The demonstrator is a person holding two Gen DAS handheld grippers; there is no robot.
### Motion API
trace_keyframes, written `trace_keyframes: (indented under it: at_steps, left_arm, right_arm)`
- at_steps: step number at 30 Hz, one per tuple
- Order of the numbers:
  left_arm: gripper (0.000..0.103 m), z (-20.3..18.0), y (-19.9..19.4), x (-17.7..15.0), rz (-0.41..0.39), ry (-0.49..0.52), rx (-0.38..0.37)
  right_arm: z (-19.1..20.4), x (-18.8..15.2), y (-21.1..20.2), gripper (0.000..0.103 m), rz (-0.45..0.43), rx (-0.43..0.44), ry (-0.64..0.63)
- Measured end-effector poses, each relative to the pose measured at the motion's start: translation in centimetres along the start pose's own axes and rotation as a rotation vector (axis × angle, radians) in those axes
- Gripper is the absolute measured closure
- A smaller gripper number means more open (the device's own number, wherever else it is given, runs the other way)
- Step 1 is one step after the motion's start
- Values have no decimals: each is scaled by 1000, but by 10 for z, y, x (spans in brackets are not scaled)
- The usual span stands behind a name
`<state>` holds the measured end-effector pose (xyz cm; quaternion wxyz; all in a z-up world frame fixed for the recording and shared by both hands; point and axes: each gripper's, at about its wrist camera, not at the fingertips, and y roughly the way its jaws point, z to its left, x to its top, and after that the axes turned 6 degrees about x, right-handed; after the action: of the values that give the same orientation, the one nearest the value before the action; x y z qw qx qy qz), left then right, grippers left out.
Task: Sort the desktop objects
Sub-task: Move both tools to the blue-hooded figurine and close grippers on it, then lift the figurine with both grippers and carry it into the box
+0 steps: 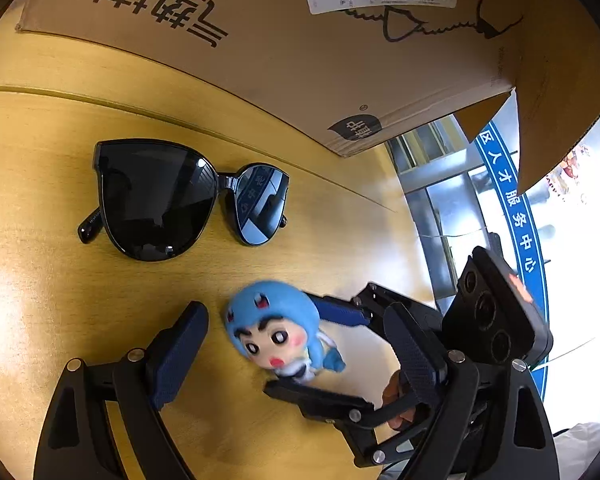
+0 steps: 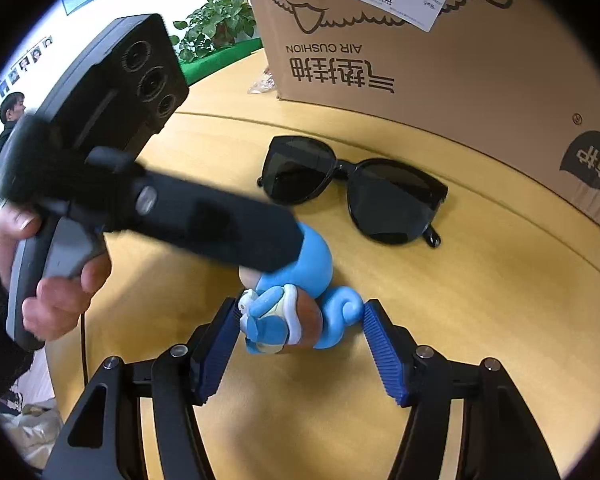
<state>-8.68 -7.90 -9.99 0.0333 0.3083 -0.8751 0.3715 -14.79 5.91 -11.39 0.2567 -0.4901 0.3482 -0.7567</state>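
Closing the right gripper (image 2: 300, 344) slowly, centred on the toy (image 2: 296, 300), so nothing squirts out sideways. Spread wide right now, holding nothing, toy lying on the desk (image 2: 480, 320) between the pads. Left gripper (image 1: 296, 344) also wide, toy just ahead, shades (image 1: 172, 200) further out.

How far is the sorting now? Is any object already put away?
Nothing looks sorted yet: the sunglasses and the blue figurine both lie on the table before the cardboard box. In hand: the open right gripper brackets the figurine; the left gripper is open too. Both items remain.
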Motion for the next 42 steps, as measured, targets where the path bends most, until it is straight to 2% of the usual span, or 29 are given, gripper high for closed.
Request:
trace_keyframes:
  at_steps: [2,4,11,15,19,23,25,27,29,32,35,37,39,42]
  left_arm:
    - [24,2,3,-3,12,-23,-35]
    - [52,6,9,-9,32,-52,9]
    - [52,1,2,-30,20,-94,-41]
    - [52,-20,-21,-41,-20,-82,-47]
    - [52,-79,-82,-54,-125,0,-38]
    - [52,-158,-153,-56,-283,161,-11]
    - [52,-201,-188,-46,-353,252,8]
    - [52,-231,-212,-32,-401,317,29]
    - [52,-263,-237,-5,-445,368,57]
    - [52,-295,-265,50,-478,384,88]
    - [52,-316,-282,121,-485,366,115]
    - [52,-317,-287,168,-475,336,126]
    - [52,-304,-290,209,-455,285,134]
    - [52,-280,-268,278,-397,185,161]
  right_arm:
    - [0,-6,-4,41,-7,-5,5]
    - [-1,-11,-9,42,-20,-13,17]
    - [8,-28,-29,42,-73,-2,38]
    - [37,-31,-56,42,-144,-20,-7]
    - [75,-10,-106,42,-272,-39,-109]
    - [116,18,-178,42,-443,-77,-238]
    - [129,42,-208,42,-498,-98,-304]
    - [138,69,-238,42,-547,-117,-369]
    - [136,110,-262,42,-567,-116,-403]
    - [125,174,-285,42,-558,-113,-421]
    - [106,243,-298,43,-521,-101,-412]
    - [91,294,-294,44,-466,-117,-398]
    - [79,328,-287,46,-409,-131,-372]
    - [41,380,-257,47,-302,-129,-288]
